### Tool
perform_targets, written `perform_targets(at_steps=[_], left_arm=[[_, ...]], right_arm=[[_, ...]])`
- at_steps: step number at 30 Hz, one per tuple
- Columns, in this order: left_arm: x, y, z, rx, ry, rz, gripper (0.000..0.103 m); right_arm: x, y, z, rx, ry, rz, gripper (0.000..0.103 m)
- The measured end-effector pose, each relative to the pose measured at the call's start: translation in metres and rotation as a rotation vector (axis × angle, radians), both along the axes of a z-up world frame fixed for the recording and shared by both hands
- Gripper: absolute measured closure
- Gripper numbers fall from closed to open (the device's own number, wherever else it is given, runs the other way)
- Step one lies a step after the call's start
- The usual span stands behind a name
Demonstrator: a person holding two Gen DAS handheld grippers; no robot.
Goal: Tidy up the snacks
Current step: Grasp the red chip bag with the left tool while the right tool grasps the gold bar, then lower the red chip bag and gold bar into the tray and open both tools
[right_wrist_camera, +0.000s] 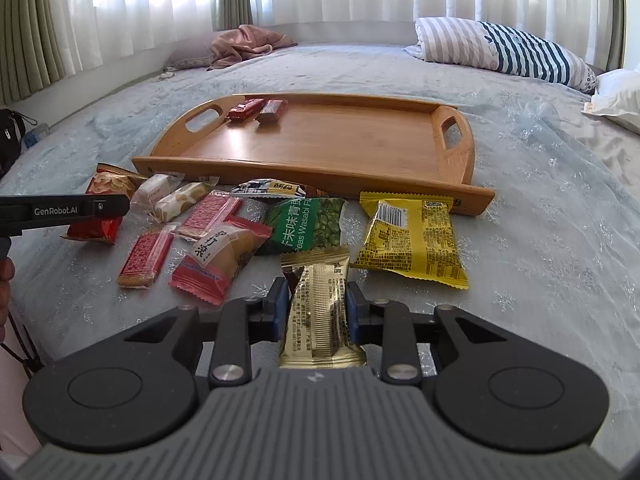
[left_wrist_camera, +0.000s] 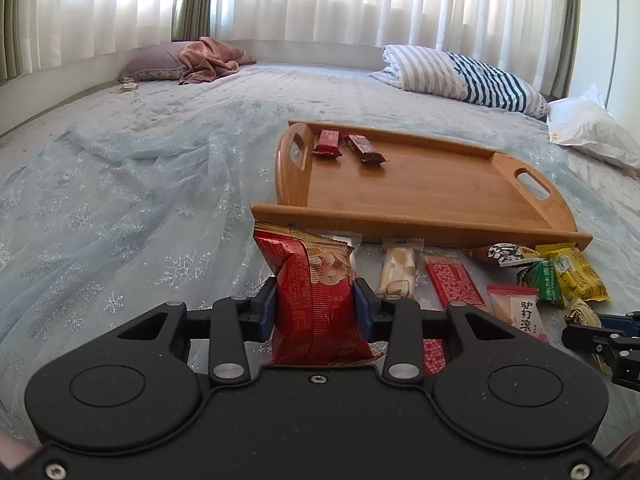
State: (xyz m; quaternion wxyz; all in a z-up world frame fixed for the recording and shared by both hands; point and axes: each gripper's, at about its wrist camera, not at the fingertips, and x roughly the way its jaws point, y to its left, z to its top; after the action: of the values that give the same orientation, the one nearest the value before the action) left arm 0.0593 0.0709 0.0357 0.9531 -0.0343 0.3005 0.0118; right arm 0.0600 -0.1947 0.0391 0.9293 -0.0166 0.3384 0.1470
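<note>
- From my right tongs' camera, the tray [right_wrist_camera: 320, 148] lies on the bed [right_wrist_camera: 540, 216], well ahead of me.
- Two small bars [right_wrist_camera: 258, 110] sit in the tray's far left corner, side by side.
- The loose snacks lie in a row on the bed just before the tray's near edge.
- A chip bag [left_wrist_camera: 316, 296] stands between my left tongs [left_wrist_camera: 316, 306], at the left end of that row.
- A slim packet [right_wrist_camera: 320, 316] sits between my right tongs [right_wrist_camera: 318, 306], nearer to me than the pea packet [right_wrist_camera: 308, 224].
- A wide packet [right_wrist_camera: 412, 236] lies right of the pea packet.
- A striped pillow [right_wrist_camera: 504, 50] lies behind the tray, to the far right.
</note>
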Motion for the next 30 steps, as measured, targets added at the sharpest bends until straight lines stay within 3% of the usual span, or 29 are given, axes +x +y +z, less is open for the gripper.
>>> perform_targets(at_steps=[4, 8, 13, 22, 30], left_arm=[[-0.004, -0.003, 0.011, 0.022, -0.028, -0.013, 0.066], [-0.004, -0.004, 0.022, 0.012, -0.058, -0.033, 0.066], [0.003, -0.007, 0.032, -0.002, -0.078, -0.042, 0.066], [0.034, -0.027, 0.052, -0.003, -0.147, -0.116, 0.066], [0.075, -0.044, 0.053, -0.015, -0.133, -0.169, 0.066]], right_arm=[[-0.008, 0.003, 0.010, -0.032, -0.035, 0.007, 0.071], [-0.010, -0.001, 0.025, 0.038, -0.054, 0.025, 0.071], [-0.006, -0.001, 0.042, 0.026, -0.116, 0.006, 0.071], [0.042, -0.006, 0.061, 0.083, -0.171, -0.018, 0.071], [0.091, -0.003, 0.062, 0.108, -0.172, -0.033, 0.071]])
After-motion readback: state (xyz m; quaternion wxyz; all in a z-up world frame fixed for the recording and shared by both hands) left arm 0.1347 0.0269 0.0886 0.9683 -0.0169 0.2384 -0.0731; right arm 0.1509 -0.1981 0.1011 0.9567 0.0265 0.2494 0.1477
